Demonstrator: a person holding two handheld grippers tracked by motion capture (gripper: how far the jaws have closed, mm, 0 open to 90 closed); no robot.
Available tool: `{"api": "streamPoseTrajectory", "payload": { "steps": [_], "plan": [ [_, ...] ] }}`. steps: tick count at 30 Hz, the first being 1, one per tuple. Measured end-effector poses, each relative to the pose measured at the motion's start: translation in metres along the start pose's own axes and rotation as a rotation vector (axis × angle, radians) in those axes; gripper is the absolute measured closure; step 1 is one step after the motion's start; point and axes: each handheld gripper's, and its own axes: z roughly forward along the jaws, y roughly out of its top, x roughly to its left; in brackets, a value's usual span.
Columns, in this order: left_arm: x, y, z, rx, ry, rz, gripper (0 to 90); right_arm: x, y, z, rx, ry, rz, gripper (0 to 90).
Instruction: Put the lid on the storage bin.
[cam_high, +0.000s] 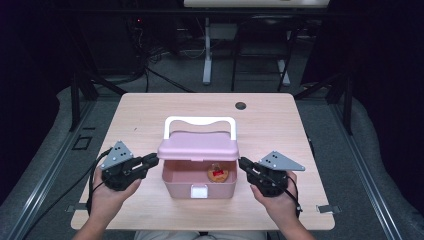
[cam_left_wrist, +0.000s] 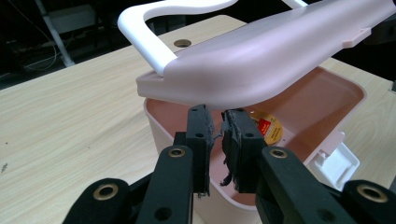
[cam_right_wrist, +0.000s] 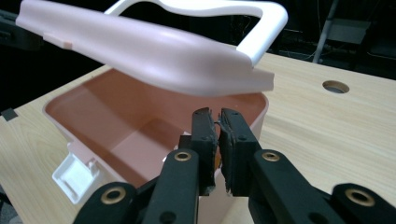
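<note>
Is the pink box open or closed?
Open. The lid is tilted up off the pink box, showing a round thing inside.

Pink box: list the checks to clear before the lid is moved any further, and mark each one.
1. Lid partly raised above the pink box: ok.
2. Left gripper at the lid's left end, jaws nearly together with nothing between them: ok.
3. Right gripper at the lid's right end, jaws nearly together with nothing between them: ok.
4. Either gripper actually bearing on the lid: cannot tell.
5. Round snack packet lying on the box floor below the rim: ok.
6. White latch hanging unfastened on the front wall: ok.
</note>
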Motion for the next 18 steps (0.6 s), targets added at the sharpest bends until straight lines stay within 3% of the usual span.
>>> {"api": "streamPoseTrajectory", "payload": {
  "steps": [5,11,18],
  "plan": [
    [-0.001,-0.002,0.000,0.000,0.001,-0.002,80.0,-0.002,-0.007,-0.002,0.018,-0.013,0.007,85.0],
    [-0.002,-0.009,0.001,0.011,-0.005,-0.007,80.3,-0.015,-0.011,-0.004,0.014,-0.039,0.061,86.0],
    [-0.002,-0.018,0.001,0.024,-0.014,-0.017,80.3,-0.016,-0.012,-0.004,0.013,-0.047,0.058,85.9]
  ]
}}
